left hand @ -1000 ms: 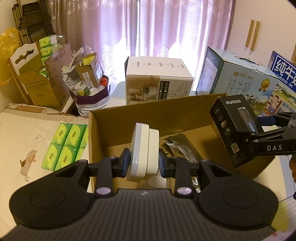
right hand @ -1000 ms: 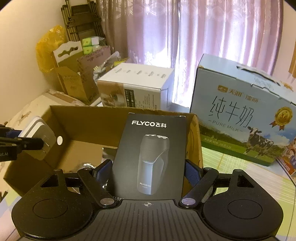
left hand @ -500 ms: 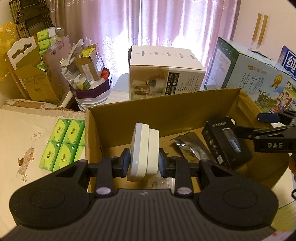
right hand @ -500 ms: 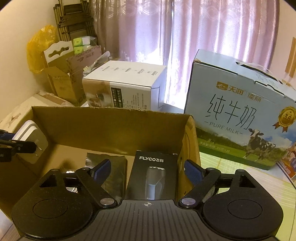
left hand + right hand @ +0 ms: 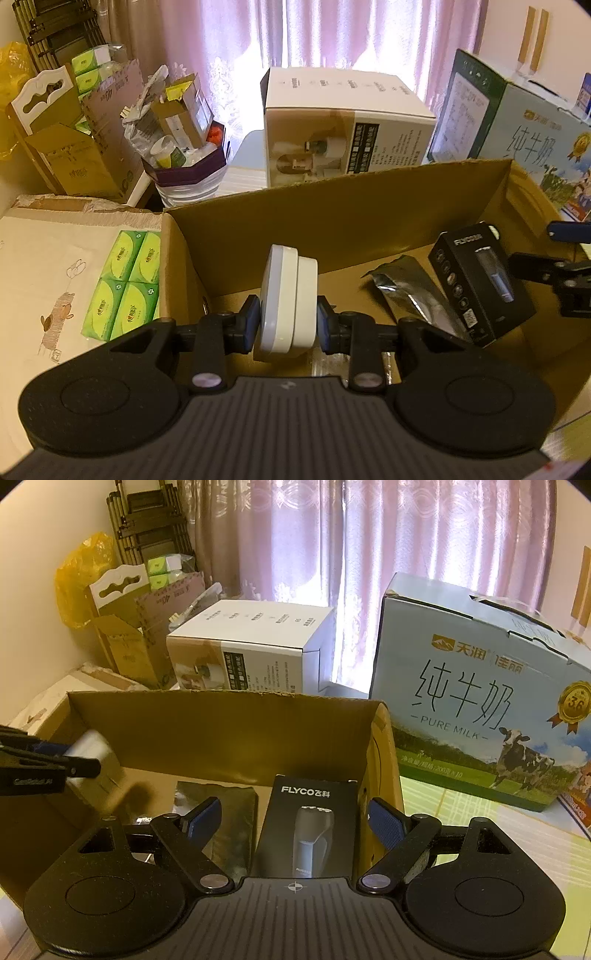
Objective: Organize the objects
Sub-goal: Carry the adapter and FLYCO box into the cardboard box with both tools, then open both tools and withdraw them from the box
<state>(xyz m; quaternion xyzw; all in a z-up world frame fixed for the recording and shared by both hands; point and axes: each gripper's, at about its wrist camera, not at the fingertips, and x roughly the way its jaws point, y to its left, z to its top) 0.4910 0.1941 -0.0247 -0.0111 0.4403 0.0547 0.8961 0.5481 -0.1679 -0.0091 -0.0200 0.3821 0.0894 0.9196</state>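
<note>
Indoors, by a curtained window: an open cardboard box (image 5: 332,206) fills the centre of both wrist views, w/ a pale-blue "Pure Milk" carton (image 5: 476,701) just to its right and a white appliance box (image 5: 343,125) behind its far wall. Left of the cardboard box, a cream cloth w/ a small animal drawing (image 5: 55,280) carries a green four-pack of tissues (image 5: 125,280).

Inside the box, at its right end, a black Flyco shaver box (image 5: 310,827) leans tilted near the right wall; a silver foil pouch (image 5: 410,291) lies on the floor just beside it, to its left.

Right gripper (image 5: 295,819) sits wide over the shaver box, blue pads clear of it on both sides, nothing gripped; its jaws have just been opening.

Left gripper (image 5: 288,321) is narrow, blue pads pressed on a white rounded two-part case (image 5: 288,299), held upright on edge above the box's left half, clear of the floor.
</note>
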